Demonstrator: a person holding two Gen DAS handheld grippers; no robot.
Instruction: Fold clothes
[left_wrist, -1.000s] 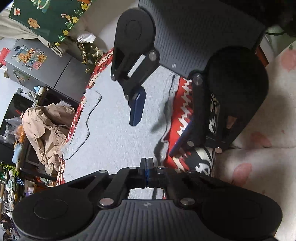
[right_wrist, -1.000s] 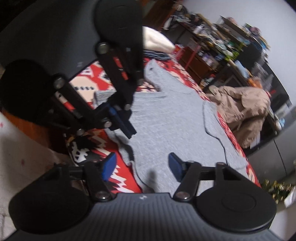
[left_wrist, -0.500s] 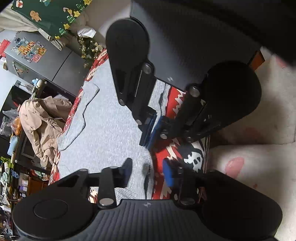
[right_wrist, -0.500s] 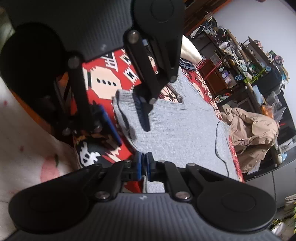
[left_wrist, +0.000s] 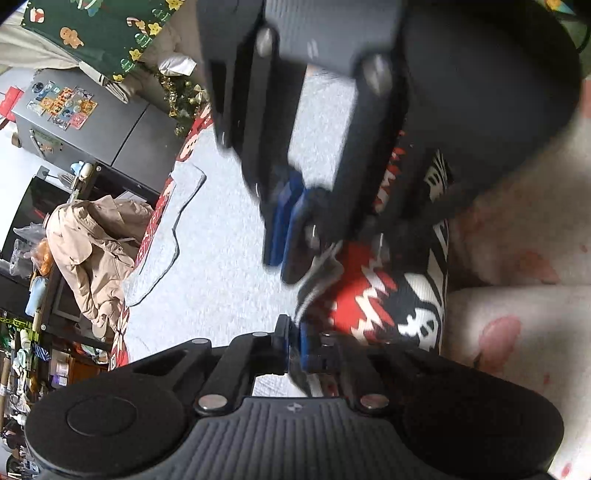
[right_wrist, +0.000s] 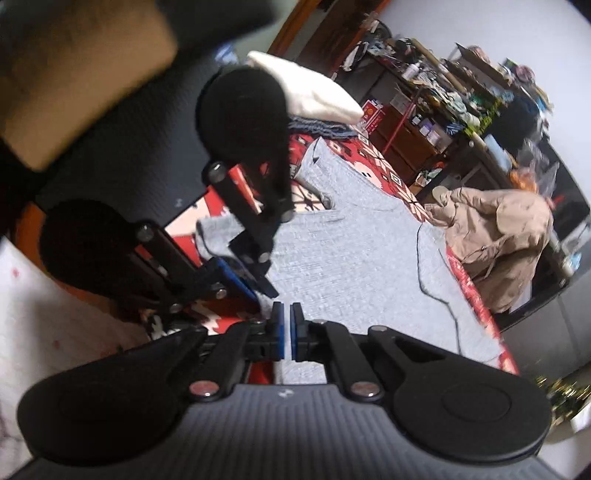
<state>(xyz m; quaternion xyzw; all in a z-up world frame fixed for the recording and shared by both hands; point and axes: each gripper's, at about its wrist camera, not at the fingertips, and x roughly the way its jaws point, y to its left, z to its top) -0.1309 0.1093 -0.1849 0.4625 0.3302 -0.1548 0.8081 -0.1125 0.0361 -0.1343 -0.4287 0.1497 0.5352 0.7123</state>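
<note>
Both grippers have snapped closed since a second ago — the left gripper (left_wrist: 293, 341) now pinches the hem of the grey sweater (left_wrist: 229, 236), the right gripper (left_wrist: 286, 229) too, jaws narrow; the sweater sprawls mid-frame across a red patterned blanket (left_wrist: 373, 291).

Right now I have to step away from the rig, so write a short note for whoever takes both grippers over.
Left gripper: shut on the near hem of the grey sweater, fabric pinched between the pads.
Right gripper: shut at the same hem; whether it pinches fabric cannot be told.
The sweater lies flat on the red patterned blanket, sleeves out. A beige jacket is heaped past the far edge.
Done: the hem is gripped. Left: every fold; probably carry the hem toward the collar first.
</note>
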